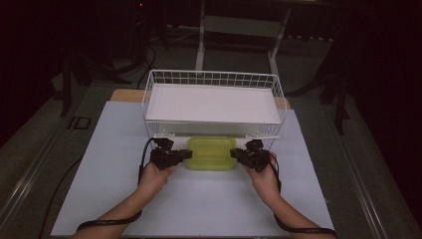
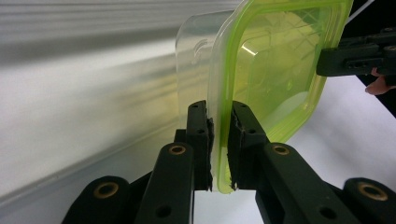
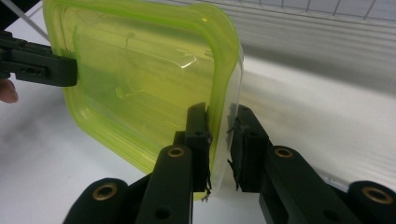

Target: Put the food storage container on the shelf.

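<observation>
At bench front, just before the white wire basket (image 1: 214, 79): one food container (image 1: 211, 153), clear tub with green lid seated on it, carried between both claws, the person's hands coming in from the near edge. Left claw (image 1: 185, 155) pinches the container's left rim, right claw (image 1: 236, 155) pinches its right rim, both pressed tight on the lid's edge, as both gripper views confirm. Status, as judged: pick-up done, container in hand beside the basket's near wall; still to do, apparently, lifting it over the rim onto the white board (image 1: 211, 104) inside and letting go.
</observation>
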Action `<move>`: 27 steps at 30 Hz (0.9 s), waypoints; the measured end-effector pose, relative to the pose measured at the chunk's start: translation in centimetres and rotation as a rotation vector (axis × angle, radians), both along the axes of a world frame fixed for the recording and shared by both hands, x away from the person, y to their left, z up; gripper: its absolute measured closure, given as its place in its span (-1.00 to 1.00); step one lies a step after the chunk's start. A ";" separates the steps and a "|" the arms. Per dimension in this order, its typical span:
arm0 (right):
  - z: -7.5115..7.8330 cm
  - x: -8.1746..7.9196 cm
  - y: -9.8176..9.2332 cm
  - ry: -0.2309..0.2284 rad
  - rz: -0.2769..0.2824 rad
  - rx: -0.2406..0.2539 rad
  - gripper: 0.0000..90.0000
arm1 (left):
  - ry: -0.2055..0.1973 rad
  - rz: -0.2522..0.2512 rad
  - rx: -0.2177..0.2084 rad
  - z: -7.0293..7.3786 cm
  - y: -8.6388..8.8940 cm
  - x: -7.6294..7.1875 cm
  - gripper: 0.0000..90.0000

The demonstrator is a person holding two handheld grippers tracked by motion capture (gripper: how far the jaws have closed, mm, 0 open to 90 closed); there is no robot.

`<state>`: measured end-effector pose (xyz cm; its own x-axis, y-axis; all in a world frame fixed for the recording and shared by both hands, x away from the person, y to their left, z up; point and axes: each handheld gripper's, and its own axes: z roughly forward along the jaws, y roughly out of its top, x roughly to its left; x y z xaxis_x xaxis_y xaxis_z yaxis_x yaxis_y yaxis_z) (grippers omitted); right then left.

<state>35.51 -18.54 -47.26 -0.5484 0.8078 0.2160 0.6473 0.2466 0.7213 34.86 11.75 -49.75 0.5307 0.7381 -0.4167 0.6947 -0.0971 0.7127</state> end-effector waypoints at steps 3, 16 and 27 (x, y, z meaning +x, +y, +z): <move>-0.3 0.4 0.1 -0.001 -0.012 0.001 0.75 | 0.006 0.011 0.000 -0.2 -0.1 0.4 0.79; -0.8 1.7 0.2 0.002 -0.041 0.021 0.71 | -0.010 0.022 -0.033 -0.5 0.0 1.6 0.76; -1.1 2.1 0.4 -0.053 -0.081 0.019 0.63 | -0.040 0.040 -0.043 -0.8 0.2 2.7 0.67</move>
<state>37.60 -18.15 -48.39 -0.4925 0.8461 0.2040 0.6255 0.1812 0.7589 37.54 11.93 -50.50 0.5181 0.7405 -0.4281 0.6686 -0.0386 0.7426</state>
